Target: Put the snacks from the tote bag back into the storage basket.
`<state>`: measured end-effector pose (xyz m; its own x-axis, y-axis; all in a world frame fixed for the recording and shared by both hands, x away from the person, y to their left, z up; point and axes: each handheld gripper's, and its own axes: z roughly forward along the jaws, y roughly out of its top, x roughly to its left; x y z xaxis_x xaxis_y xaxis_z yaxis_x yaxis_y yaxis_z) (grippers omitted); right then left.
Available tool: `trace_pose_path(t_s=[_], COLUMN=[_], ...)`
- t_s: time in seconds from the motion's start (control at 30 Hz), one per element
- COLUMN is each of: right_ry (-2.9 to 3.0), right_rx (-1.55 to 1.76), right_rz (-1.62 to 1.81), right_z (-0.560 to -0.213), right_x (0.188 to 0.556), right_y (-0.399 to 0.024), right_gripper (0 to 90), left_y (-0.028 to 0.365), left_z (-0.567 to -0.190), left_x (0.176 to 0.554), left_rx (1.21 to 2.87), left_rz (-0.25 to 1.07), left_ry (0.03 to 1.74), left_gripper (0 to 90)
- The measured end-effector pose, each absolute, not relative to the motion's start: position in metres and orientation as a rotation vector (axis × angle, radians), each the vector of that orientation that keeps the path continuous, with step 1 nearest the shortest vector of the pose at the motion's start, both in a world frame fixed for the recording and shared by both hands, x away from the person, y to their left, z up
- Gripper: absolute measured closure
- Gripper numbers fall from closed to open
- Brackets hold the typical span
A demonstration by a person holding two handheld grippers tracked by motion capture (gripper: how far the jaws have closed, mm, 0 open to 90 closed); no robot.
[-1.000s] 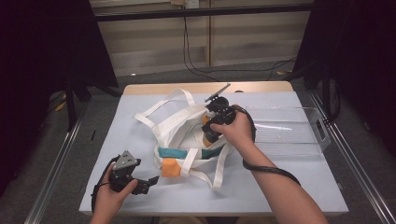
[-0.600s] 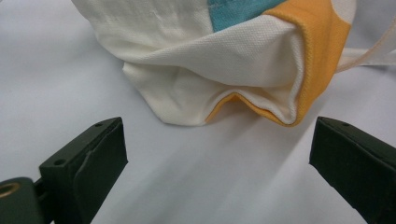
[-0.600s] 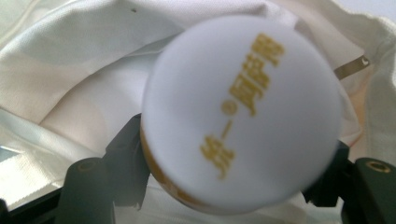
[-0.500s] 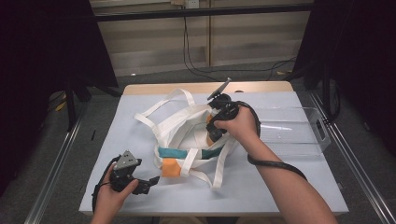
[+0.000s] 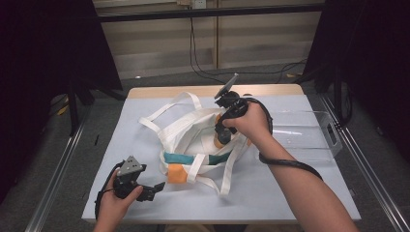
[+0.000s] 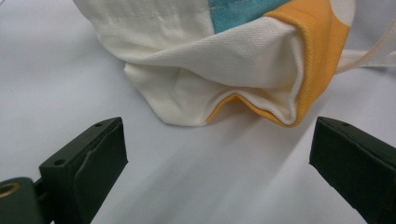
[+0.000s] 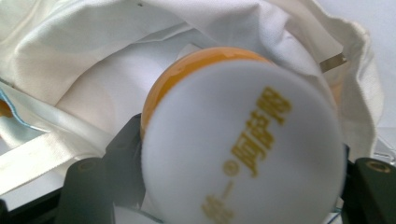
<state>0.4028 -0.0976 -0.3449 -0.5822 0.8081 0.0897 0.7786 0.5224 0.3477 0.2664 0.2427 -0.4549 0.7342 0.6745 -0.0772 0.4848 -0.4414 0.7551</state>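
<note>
A white cloth tote bag with a teal and orange band lies crumpled in the middle of the table, its straps spread out. My right gripper points down into the bag's open mouth and is shut on an orange jar. In the right gripper view the jar's white lid with yellow characters faces the camera, a black jaw on each side, the bag's inside behind it. My left gripper rests open on the table by the bag's front left corner, apart from the cloth.
A clear plastic bin stands on the white table top to the right of the bag. Black cables trail from both grippers. Metal rails run along both sides of the table.
My right gripper has lifted a little with the orange jar, still over the bag's mouth. The left hand and its gripper have stayed where they were.
</note>
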Motion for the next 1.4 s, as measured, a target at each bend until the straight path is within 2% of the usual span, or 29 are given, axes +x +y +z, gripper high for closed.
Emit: trace_pose_path(t_s=[1.4], right_ry=[2.701], right_rx=[1.427], right_rz=[0.420], right_z=[-0.272], right_x=[0.414], right_y=[-0.095], right_gripper=[30.5], left_y=[0.243], left_z=[-0.453], left_x=[0.266], left_rx=[2.127], left_rz=[0.306], left_ry=[0.871], left_gripper=[3.7])
